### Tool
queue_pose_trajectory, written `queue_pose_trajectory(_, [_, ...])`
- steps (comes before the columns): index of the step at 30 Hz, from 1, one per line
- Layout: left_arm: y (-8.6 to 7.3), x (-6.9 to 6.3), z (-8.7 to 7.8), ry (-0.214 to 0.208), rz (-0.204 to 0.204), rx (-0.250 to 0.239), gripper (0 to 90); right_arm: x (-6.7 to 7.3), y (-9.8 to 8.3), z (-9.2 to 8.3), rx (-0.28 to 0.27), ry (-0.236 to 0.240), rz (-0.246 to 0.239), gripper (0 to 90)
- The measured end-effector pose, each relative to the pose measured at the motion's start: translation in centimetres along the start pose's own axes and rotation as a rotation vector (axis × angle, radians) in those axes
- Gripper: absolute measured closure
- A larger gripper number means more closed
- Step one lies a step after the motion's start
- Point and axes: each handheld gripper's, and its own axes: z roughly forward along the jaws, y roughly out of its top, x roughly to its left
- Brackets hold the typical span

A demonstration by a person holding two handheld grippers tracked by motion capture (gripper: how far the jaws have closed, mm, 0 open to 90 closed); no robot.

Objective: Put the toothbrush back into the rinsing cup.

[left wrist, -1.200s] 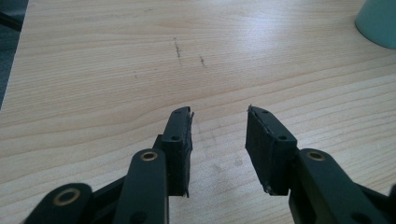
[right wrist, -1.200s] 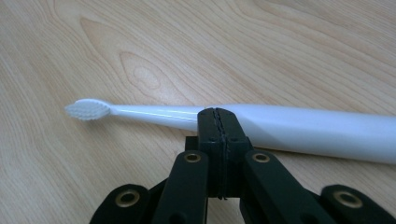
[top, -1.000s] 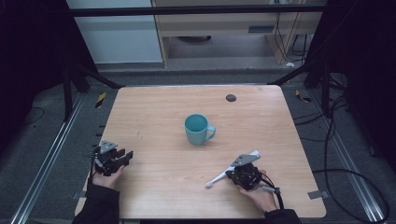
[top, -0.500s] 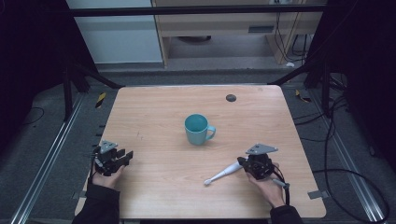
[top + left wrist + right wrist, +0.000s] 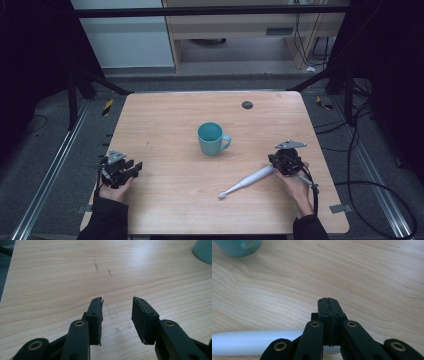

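The white electric toothbrush (image 5: 247, 180) lies flat on the wooden table (image 5: 165, 120), its long axis running diagonally from the brush head near the front centre up to the handle end beside the right gripper (image 5: 287, 161). That gripper's 2 jaws are pressed together with nothing between them, the handle passing just beneath them. The left gripper (image 5: 117, 312) rests well apart at the left edge, jaws spread, empty. The teal mug (image 5: 212, 138) stands upright mid-table. The right hand (image 5: 295, 186) is judged nearer.
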Motion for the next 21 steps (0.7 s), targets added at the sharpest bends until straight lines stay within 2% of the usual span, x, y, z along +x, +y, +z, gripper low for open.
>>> queue_pose_trajectory(6, [0.0,0.0,0.0,-0.001,0.0,0.0,59.9,-0.1,-0.3,0.5,0.044,0.003,-0.001,89.9])
queue_pose_trajectory(11, [0.0,0.0,-0.1,-0.001,-0.005,-0.005,59.8,-0.1,-0.7,0.4,0.055,-0.004,-0.008,89.9])
queue_pose_trajectory(21, [0.0,0.0,-0.1,-0.003,-0.003,-0.004,59.8,0.2,-1.4,-0.7,0.084,-0.001,-0.038,89.9])
